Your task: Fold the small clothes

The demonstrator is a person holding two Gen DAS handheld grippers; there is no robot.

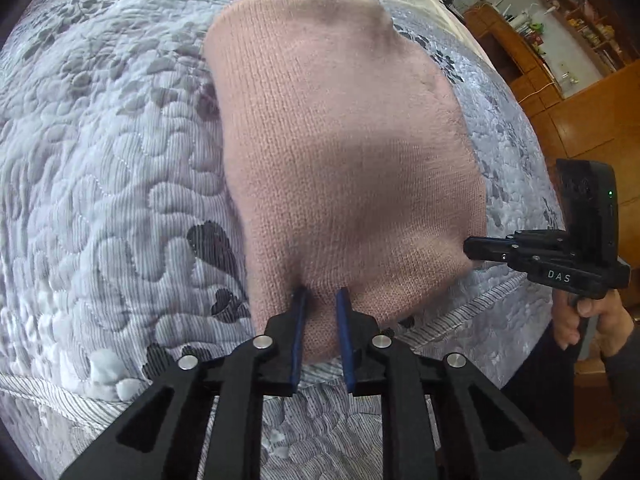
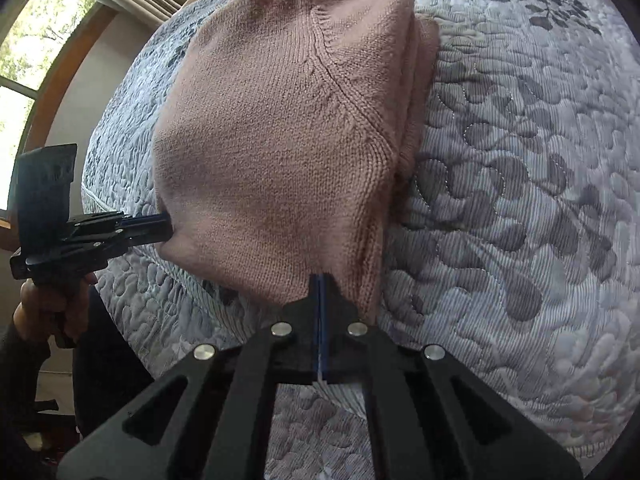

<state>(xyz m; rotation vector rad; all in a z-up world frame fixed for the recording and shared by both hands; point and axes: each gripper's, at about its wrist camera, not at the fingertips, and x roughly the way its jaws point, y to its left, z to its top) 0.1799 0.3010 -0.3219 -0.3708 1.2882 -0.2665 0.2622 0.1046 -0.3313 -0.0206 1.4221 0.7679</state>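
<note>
On the bed, over at the left, the grey quilted bedspread (image 1: 100, 152) with its dark leaf pattern ran out bare, and then came the pink knitted garment (image 1: 340, 152), folded into a thick pad and lying flat in the middle of the spread. Down at its near edge sat the left gripper (image 1: 322, 300), blue-lined jaws spread a little apart, a fold of pink knit bulging between them and touching both pads — a loose hold on the hem, not a tight pinch. Further right, at the garment's near right corner, the right gripper (image 1: 474, 249) came in from the side, black body lettered DAS, a hand (image 1: 588, 312) wrapped round its grip. Behind it, wooden shelves (image 1: 560, 40) filled the far corner.

From the right wrist view the same garment (image 2: 280, 140) showed a raised diagonal seam and stacked layers along its right edge. The left gripper (image 2: 166, 228) met its left corner; the right gripper (image 2: 322, 280) had its jaws pressed together on the near hem, pinching the knit.
</note>
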